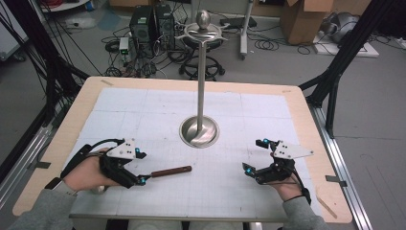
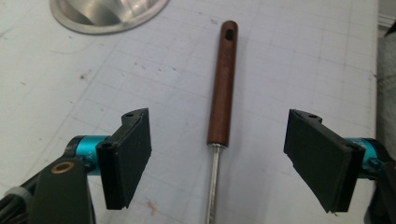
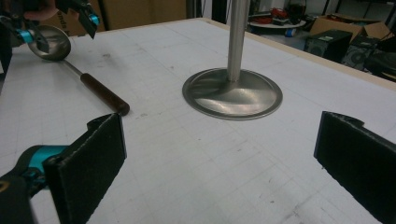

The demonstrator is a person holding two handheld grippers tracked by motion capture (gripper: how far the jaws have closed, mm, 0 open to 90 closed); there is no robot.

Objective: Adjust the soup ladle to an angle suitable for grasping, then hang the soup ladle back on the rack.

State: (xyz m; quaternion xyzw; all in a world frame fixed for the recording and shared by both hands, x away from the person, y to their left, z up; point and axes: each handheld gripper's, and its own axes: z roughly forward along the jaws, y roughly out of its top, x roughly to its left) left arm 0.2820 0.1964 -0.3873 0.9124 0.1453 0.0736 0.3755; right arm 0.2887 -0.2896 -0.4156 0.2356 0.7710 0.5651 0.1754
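Note:
A ladle lies flat on the white grid mat (image 1: pixel 143 105), its brown wooden handle (image 1: pixel 171 171) pointing right toward the table's middle. My left gripper (image 1: pixel 141 167) is open over the thin metal shaft just behind the handle (image 2: pixel 223 84); the jaws stand on either side and touch nothing. The ladle's steel bowl (image 3: pixel 51 43) sits under the left gripper (image 3: pixel 60 25), with the handle (image 3: pixel 103 95) running toward the camera. My right gripper (image 1: pixel 253 155) is open at the front right with nothing between its jaws. In its own view the right gripper (image 3: pixel 219 158) faces the stand.
A tall steel stand with a round base (image 1: pixel 199 132) and hooks at its top (image 1: pixel 203 33) rises from the mat's middle. Its base also appears as a round base (image 2: pixel 107 14) and a round base (image 3: pixel 232 93). Black frame posts, cables and boxes surround the table.

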